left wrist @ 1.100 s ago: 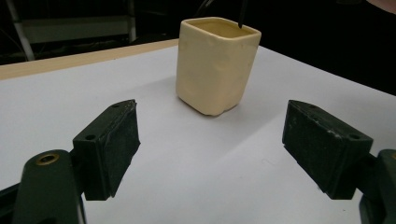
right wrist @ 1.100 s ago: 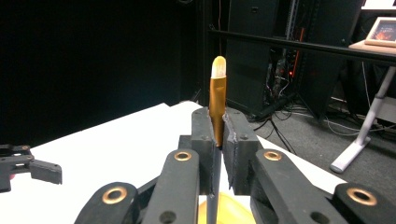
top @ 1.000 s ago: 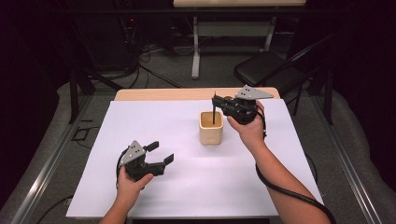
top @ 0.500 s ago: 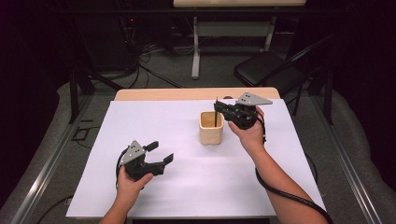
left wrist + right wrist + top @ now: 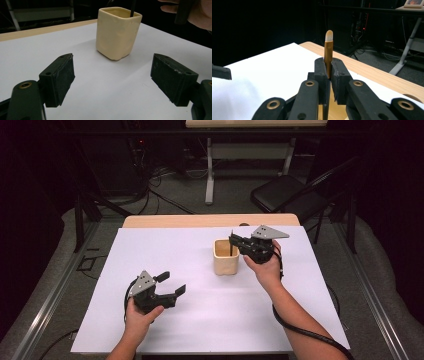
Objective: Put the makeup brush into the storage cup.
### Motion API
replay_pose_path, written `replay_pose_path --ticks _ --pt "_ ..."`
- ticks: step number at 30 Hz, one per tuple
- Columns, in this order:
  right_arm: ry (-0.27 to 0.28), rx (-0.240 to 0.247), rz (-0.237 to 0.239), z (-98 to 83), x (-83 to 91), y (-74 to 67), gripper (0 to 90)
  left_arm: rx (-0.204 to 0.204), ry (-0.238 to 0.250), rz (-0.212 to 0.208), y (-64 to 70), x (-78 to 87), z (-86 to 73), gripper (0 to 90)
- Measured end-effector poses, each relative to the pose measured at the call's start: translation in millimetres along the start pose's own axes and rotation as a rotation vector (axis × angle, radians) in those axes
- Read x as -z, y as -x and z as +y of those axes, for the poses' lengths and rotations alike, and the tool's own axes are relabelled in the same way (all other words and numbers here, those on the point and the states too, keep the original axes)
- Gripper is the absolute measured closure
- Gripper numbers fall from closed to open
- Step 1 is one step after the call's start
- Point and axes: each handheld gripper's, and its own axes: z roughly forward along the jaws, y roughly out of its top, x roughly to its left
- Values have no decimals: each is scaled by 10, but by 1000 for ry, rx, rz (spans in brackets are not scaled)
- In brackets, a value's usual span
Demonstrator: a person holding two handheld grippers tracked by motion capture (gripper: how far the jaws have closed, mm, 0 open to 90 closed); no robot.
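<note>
Pen's nearly in the cup, just not let go yet

Right claw (image 5: 234, 241) is clamped tight on a slim pen (image 5: 328, 53), gold barrel with a pale rounded cap, its dark lower end already dipping into the cream squarish cup (image 5: 226, 257) right below; release is what's left. Left claw (image 5: 172, 284) hangs wide open, holding nothing, well off on the desk (image 5: 150, 245)

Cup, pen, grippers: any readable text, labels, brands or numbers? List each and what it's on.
None readable.
Cream cup: plain walls, no print.
Pen clamped in the right gripper: gold barrel, no lettering visible.
Left gripper, jaws open: bare black pads, no markings.
White table cover: blank.
</note>
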Motion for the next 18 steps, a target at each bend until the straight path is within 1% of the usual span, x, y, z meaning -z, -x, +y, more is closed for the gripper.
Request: replay_pose_path --ticks 7,8,10,11,16,17,18 --pt "2 -4 0 -52 -11 -11 836 1 2 1 1 0 0 192" --pt "-7 -2 4 -78 -13 -15 837 -2 3 0 2 0 1 192" --pt "-6 -2 2 -91 -16 -17 836 -1 4 0 5 1 2 192" --pt "-10 -2 1 -99 -15 -17 836 0 6 7 10 1 3 192" --pt "-12 -9 5 -133 -18 -19 836 0 5 7 10 1 3 192" --pt "-14 -13 5 -140 -16 -22 836 1 5 0 7 0 3 192" --pt "-13 -12 5 -142 -17 -21 836 1 6 8 12 0 3 192"
